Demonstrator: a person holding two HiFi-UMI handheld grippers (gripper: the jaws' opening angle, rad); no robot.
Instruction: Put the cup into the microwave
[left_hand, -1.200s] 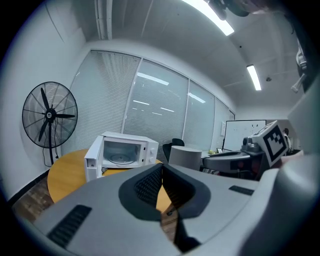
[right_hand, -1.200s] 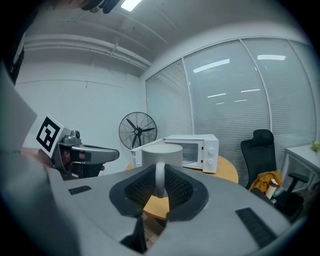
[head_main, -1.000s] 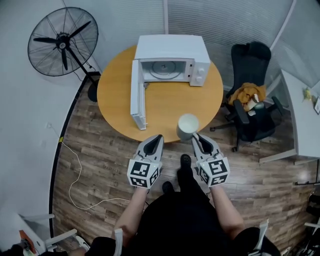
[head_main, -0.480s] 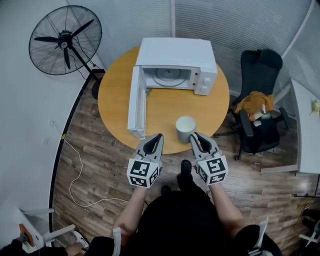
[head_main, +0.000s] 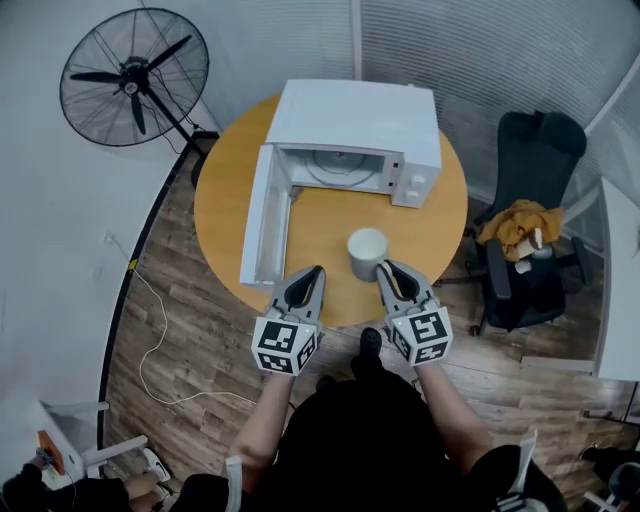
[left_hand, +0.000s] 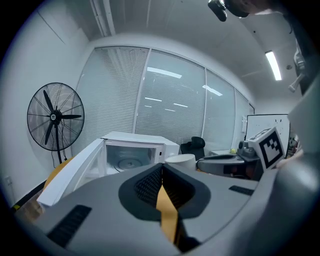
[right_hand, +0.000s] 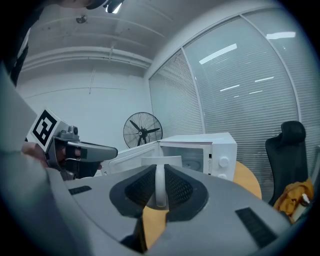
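Observation:
A white cup (head_main: 367, 253) stands on the round wooden table (head_main: 420, 235), in front of the white microwave (head_main: 355, 115). The microwave's door (head_main: 262, 225) hangs wide open to the left, and the glass turntable (head_main: 330, 170) shows inside. My right gripper (head_main: 384, 270) is at the cup's near right side. In the right gripper view the cup's handle (right_hand: 160, 186) sits pinched between the jaws of that gripper (right_hand: 160, 170). My left gripper (head_main: 314, 273) hovers shut and empty over the table's near edge, left of the cup (left_hand: 180, 159).
A standing fan (head_main: 135, 75) is at the far left on the floor. A black office chair (head_main: 535, 270) with an orange bundle (head_main: 520, 220) stands right of the table. A white cable (head_main: 150, 330) lies on the wooden floor to the left.
Both grippers have moved forward over the table. The cup, held by the right gripper, now stands nearer the microwave, past the end of the open door.

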